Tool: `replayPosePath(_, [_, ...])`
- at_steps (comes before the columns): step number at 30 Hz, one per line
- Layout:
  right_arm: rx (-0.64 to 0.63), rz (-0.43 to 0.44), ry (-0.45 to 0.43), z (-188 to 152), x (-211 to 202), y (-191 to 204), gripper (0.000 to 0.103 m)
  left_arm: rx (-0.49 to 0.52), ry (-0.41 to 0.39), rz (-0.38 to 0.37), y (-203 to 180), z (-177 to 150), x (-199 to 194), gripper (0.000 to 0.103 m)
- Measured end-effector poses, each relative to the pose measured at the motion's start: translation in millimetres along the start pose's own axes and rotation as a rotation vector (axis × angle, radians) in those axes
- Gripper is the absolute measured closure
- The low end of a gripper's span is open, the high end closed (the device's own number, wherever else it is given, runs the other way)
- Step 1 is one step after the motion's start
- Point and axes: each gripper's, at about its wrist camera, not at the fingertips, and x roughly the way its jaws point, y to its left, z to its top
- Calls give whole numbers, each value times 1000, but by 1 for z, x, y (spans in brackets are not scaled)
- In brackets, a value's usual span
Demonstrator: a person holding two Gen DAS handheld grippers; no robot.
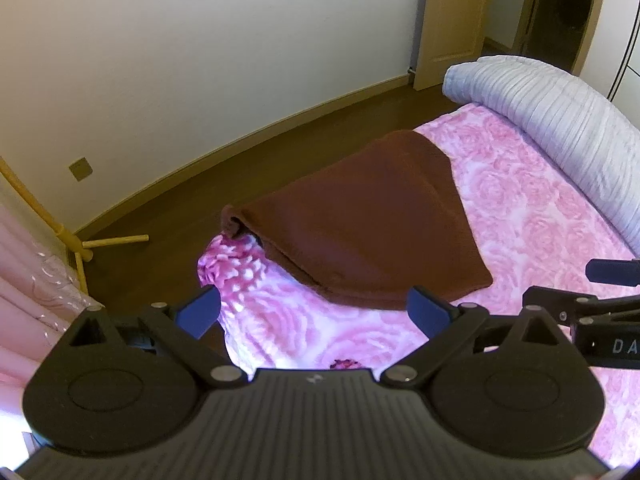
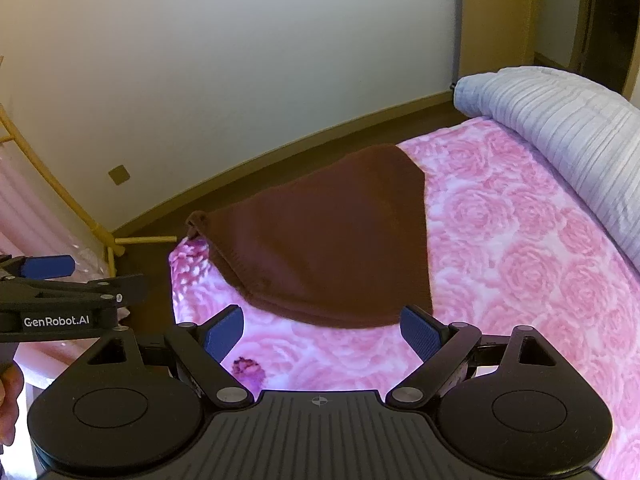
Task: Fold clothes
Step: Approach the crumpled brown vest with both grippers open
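A brown knitted garment [image 1: 360, 224] lies folded flat on the pink rose-patterned bedspread [image 1: 520, 208], near the bed's left edge; a bunched corner sticks out at its far left. In the right wrist view the same brown garment [image 2: 328, 252] lies just beyond the fingers. My left gripper [image 1: 314, 314] hovers above the bedspread, short of the garment's near hem, open and holding nothing. My right gripper [image 2: 322, 334] is open too, with nothing between its blue pads [image 2: 420, 330]. The right gripper's body shows at the right edge of the left wrist view, the left gripper [image 2: 48, 266] at the left of the right one.
A rolled pale grey quilt [image 1: 560, 120] lies along the far right of the bed. Dark wooden floor [image 1: 168, 216] runs between bed and white wall. A yellow wooden rack [image 1: 80, 240] and pink curtain [image 1: 28, 280] stand at the left. A doorway [image 1: 568, 8] opens at the back right.
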Motion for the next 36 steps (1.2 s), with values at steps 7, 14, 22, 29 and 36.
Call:
replayPosePath(7, [3, -1, 7, 1, 4, 1, 15, -33, 18, -20, 9, -4, 5, 6])
replayPosePath(14, [5, -3, 3, 3, 11, 7, 15, -31, 35, -1, 4, -5, 7, 6])
replayPosePath(22, [-2, -1, 6, 1, 14, 6, 15, -37, 34, -9, 7, -6, 5, 6])
replayPosePath(29, [-6, 2, 7, 2, 15, 5, 15, -43, 36, -7, 8, -6, 6, 6])
replayPosePath(36, [-10, 5, 14, 4, 15, 4, 15, -41, 40, -9, 8, -5, 6, 6])
